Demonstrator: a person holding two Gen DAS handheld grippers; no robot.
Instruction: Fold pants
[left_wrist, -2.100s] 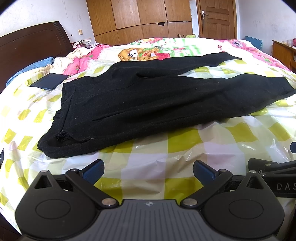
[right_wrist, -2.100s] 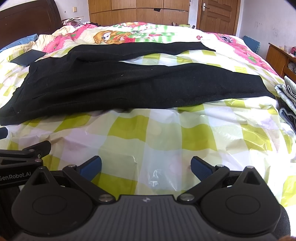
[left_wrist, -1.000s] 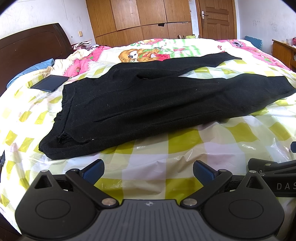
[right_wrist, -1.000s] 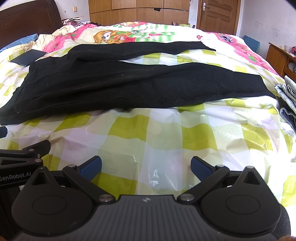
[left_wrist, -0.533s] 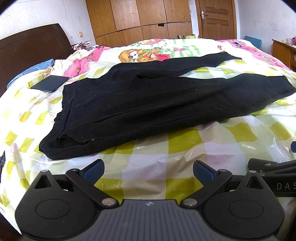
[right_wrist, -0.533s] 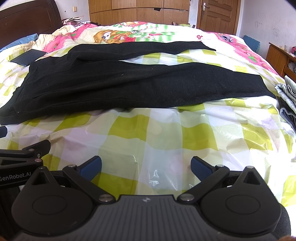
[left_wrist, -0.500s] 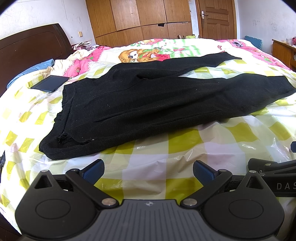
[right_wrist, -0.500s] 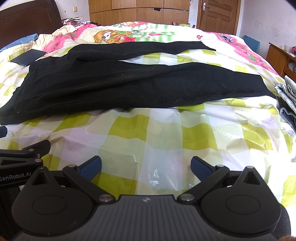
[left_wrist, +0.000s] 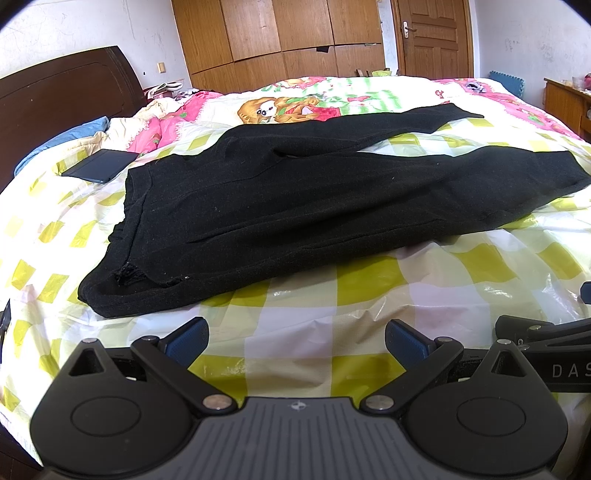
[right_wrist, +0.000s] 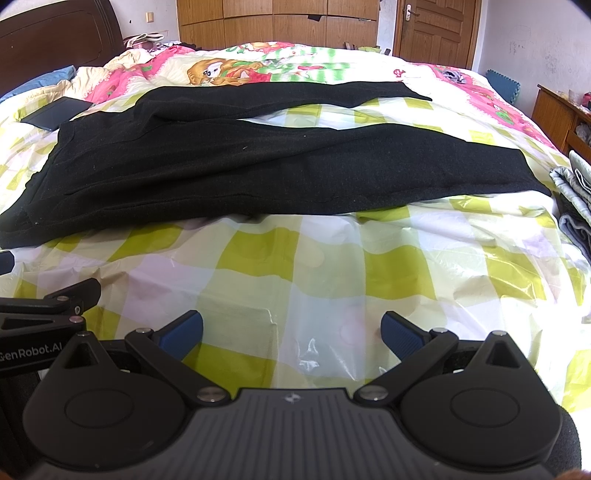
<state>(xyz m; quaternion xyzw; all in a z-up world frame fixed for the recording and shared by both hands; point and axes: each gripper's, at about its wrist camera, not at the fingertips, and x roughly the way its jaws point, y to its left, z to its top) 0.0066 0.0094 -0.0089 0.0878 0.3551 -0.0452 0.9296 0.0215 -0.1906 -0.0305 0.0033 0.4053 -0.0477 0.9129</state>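
Black pants (left_wrist: 295, 206) lie spread flat on a bed covered by a yellow-and-white checked plastic sheet (left_wrist: 332, 295). The waistband is at the left and the two legs run to the right, the far leg angled away. The pants also show in the right wrist view (right_wrist: 258, 166). My left gripper (left_wrist: 295, 338) is open and empty, held above the sheet in front of the waist end. My right gripper (right_wrist: 291, 330) is open and empty, in front of the near leg. Each gripper's body shows at the edge of the other's view.
A dark flat tablet-like object (left_wrist: 99, 166) lies on the bed beyond the waistband. Folded grey clothes (right_wrist: 572, 199) sit at the bed's right edge. A dark headboard (left_wrist: 66, 99) is at the left, wooden wardrobes (left_wrist: 295, 33) and a door (left_wrist: 432, 37) behind.
The left view has shifted very slightly. The pants and the right gripper have not moved.
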